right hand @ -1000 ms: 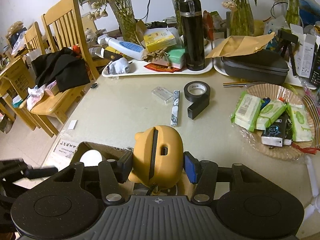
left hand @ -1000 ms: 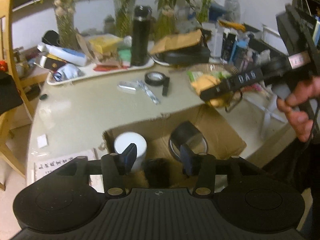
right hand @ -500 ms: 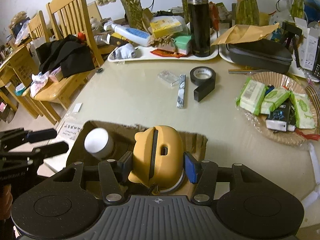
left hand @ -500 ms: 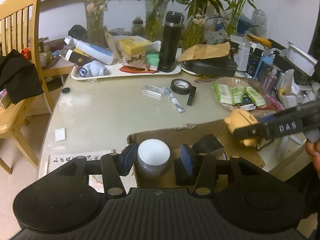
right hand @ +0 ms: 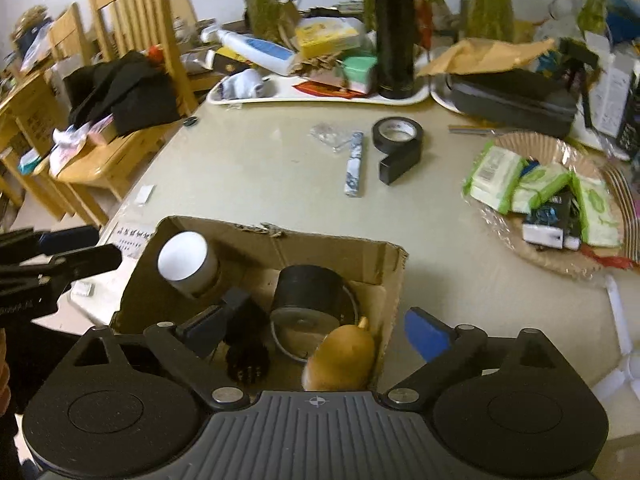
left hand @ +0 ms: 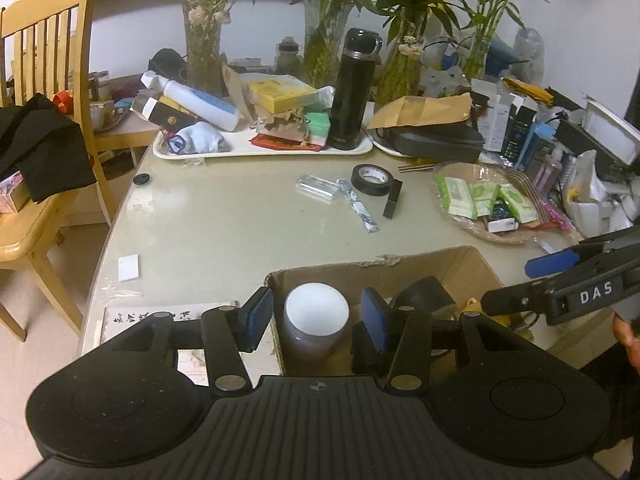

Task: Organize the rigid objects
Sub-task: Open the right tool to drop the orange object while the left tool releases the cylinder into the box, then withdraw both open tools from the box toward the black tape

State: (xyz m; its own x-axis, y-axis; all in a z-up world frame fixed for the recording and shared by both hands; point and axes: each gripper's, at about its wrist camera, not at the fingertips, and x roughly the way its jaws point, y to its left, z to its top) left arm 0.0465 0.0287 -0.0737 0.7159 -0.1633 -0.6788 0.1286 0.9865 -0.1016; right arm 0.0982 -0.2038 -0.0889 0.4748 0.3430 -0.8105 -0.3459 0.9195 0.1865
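cluttered table [right hand: 256,168] | cardboard box [right hand: 332,244]: white-lidded jar [right hand: 184,258], yellow toy [right hand: 340,360] | right gripper [right hand: 316,328] jaws just opened wide, toy loose between | left gripper [left hand: 316,316] jaws apart, empty

Right gripper [right hand: 316,334] jaws just sprang wide, nothing gripped. Left gripper [left hand: 316,318] half-open, empty, angled down.

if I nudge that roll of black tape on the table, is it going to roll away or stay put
Probably stays put: the tape roll lies flat on its side on the table, so it should slide, not roll. A black block touches its near edge and may get pushed along. It looks stiff and light.
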